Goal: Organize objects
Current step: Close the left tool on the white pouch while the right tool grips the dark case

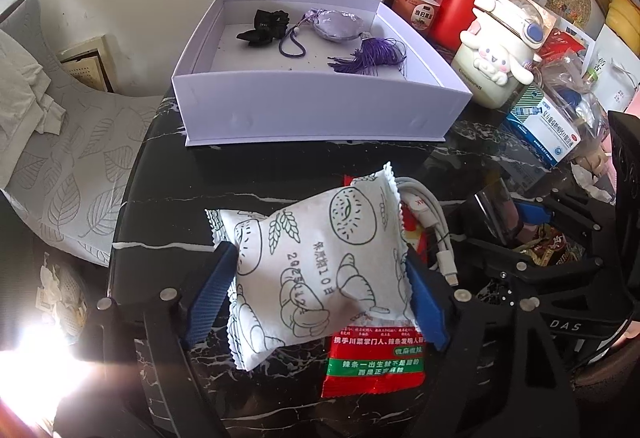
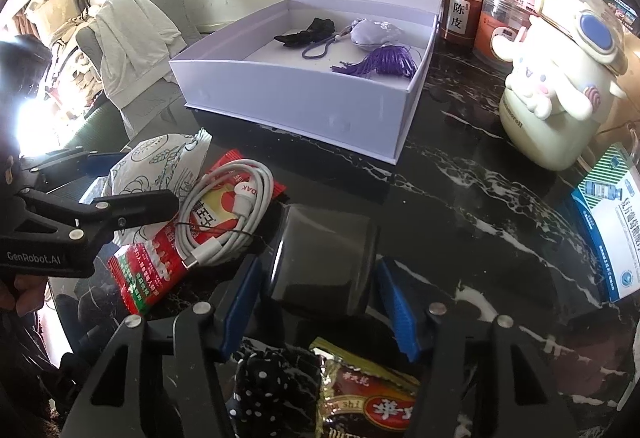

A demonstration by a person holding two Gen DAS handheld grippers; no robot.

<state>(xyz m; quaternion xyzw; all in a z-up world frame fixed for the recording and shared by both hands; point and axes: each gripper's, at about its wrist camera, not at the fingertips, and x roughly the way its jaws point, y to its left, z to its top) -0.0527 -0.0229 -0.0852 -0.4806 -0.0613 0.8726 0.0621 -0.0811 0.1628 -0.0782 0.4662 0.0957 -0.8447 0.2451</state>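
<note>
A: Black marble counter (image 1: 168,174), left wrist view: left gripper (image 1: 320,294) clamps the white bread packet (image 1: 316,270), lying over a red snack packet (image 1: 372,362). White box (image 1: 320,106) open behind.

B: Right wrist view: right gripper (image 2: 320,298) straddles a dark roll (image 2: 324,262); contact unclear. White cable (image 2: 228,214) lies coiled beside it.
</note>
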